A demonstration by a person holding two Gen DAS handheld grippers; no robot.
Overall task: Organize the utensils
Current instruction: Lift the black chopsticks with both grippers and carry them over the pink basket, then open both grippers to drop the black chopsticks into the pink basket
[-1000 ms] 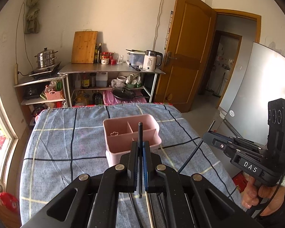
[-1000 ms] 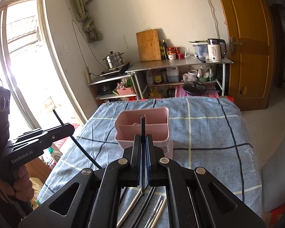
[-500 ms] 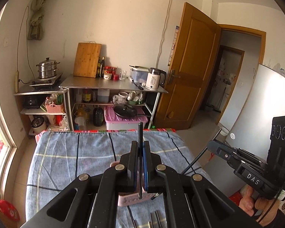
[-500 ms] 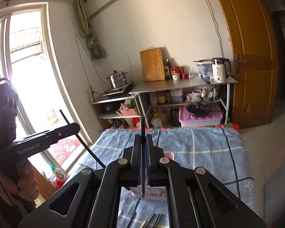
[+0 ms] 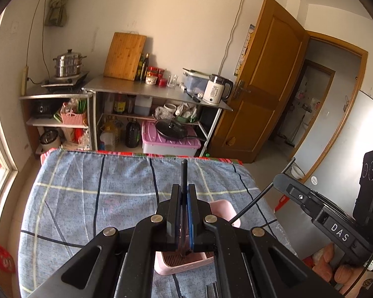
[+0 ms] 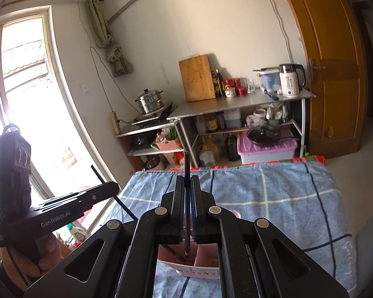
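My left gripper (image 5: 184, 188) is shut on a black chopstick (image 5: 184, 171) held upright, its lower tip down inside the pink utensil holder (image 5: 223, 207) on the blue checked cloth. My right gripper (image 6: 186, 180) is shut on another black chopstick (image 6: 186, 164), whose lower tip also reaches into the pink holder (image 6: 204, 253). The right gripper shows at the right of the left wrist view (image 5: 283, 180), its chopstick slanting toward the holder. The left gripper shows at the left of the right wrist view (image 6: 109, 186).
The blue checked cloth (image 5: 87, 198) covers the table. Metal utensils (image 5: 212, 289) lie near its front edge. Beyond stand a steel shelf (image 5: 146, 92) with kettle, cutting board and pots, a wooden door (image 5: 268, 79), and a window (image 6: 24, 99) on the left.
Both grippers have come down over the pink holder with their chopsticks, and the chopstick tips now sit inside it. The table fills more of both views.
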